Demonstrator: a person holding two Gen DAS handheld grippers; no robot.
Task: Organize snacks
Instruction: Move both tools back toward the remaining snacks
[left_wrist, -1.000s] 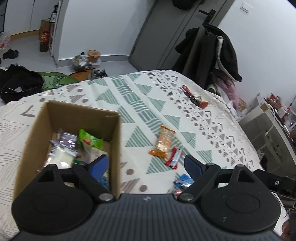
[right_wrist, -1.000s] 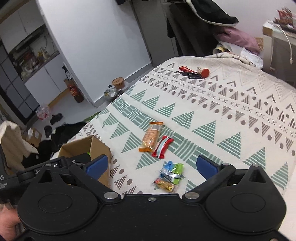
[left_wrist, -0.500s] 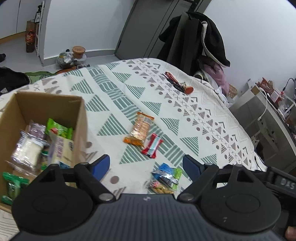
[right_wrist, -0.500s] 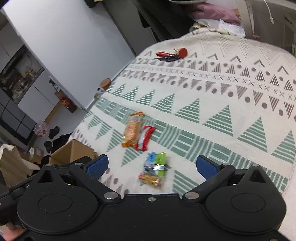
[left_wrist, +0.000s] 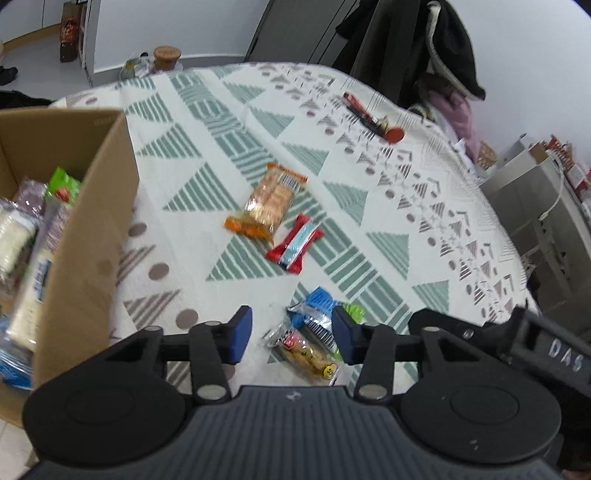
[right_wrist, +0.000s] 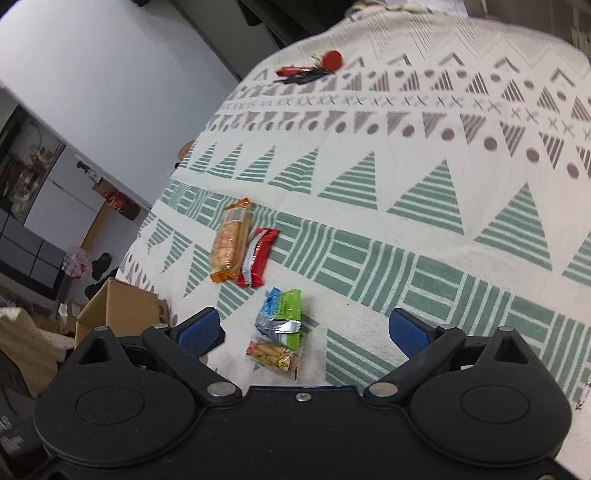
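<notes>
A cardboard box (left_wrist: 92, 236) with several snack packs inside stands at the left of the patterned bedspread (left_wrist: 369, 206); its corner shows as the box (right_wrist: 122, 310) in the right wrist view. Loose on the cloth lie an orange cracker pack (left_wrist: 269, 201) (right_wrist: 231, 240), a red bar (left_wrist: 295, 245) (right_wrist: 256, 256), a blue-green pouch (left_wrist: 317, 310) (right_wrist: 282, 312) and a small clear biscuit pack (left_wrist: 306, 352) (right_wrist: 275, 356). My left gripper (left_wrist: 291, 334) is open just above the pouch and biscuit pack. My right gripper (right_wrist: 304, 330) is open, hovering over the same two.
Red and black items (left_wrist: 373, 122) (right_wrist: 310, 70) lie at the far side of the bed. A coat on a chair (left_wrist: 417, 48) and a white unit (left_wrist: 535, 206) stand beyond the right edge. The floor at the left holds bottles and clutter (right_wrist: 77, 258).
The left gripper has swung right, away from the box, and come down over the pouch and biscuit pack. The right gripper has moved in closer to the same snacks.
</notes>
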